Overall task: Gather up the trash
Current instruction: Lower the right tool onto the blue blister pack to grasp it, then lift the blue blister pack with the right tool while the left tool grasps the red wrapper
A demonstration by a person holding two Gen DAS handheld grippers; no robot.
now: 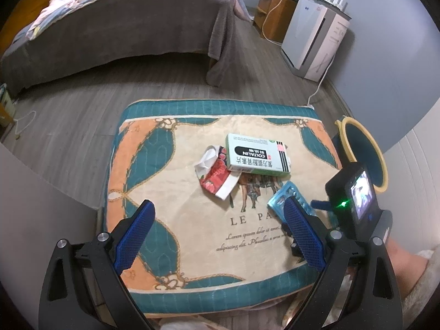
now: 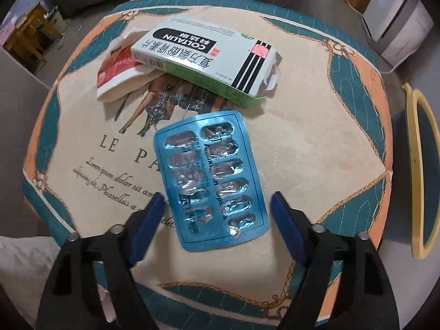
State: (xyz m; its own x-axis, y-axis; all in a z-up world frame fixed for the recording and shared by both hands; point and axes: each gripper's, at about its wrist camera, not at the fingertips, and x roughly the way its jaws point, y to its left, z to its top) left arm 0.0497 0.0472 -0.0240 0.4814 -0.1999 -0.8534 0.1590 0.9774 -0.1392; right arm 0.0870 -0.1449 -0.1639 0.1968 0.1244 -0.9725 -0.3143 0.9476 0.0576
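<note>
Nothing is in the bin (image 2: 420, 170) yet. My right hand-held gripper (image 2: 217, 206) hangs wide apart around the pill pack (image 2: 211, 176); box (image 2: 203, 55) and wrapper (image 2: 115, 79) wait. My left hand-held gripper (image 1: 218, 217) is spread and empty.

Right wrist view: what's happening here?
A person with a gripper in each hand is clearing trash off a patterned cushion. The right gripper is open, pointing down with a used blue blister pack between its fingers, not clamped. The left gripper hangs open and empty. A Coltalin box lies across a crumpled red-and-white wrapper. A yellow-rimmed bin stands beside the cushion.
</note>
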